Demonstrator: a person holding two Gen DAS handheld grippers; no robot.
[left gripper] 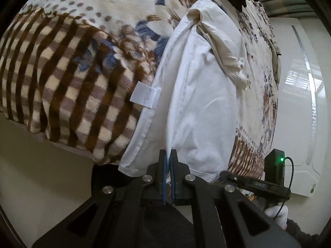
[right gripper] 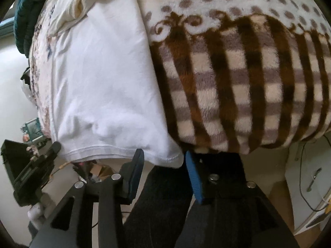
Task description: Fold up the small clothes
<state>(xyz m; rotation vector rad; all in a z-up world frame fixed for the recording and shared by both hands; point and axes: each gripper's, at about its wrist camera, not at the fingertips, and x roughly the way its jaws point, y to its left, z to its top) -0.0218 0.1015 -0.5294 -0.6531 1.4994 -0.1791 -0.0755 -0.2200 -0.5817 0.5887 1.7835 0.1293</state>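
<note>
Your left gripper (left gripper: 168,155) pinches the hem of the white garment (left gripper: 198,95) lying on the plaid blanket (left gripper: 62,72), your right gripper (right gripper: 163,159) gapes around its other hem corner (right gripper: 165,159): clamp it, then fold.

Plaid-and-floral fleece blanket (left gripper: 72,66) — white garment (left gripper: 202,103) and cream cloth (left gripper: 223,49) lie on it.

We hold our left black two-finger gripper with blue pads (left gripper: 169,159) pinched tight, its jaws nearly meeting on a fold of cloth. Our right black gripper with blue pads (right gripper: 163,159) stands with jaws spread wide, fingertips at a cloth hem.
</note>
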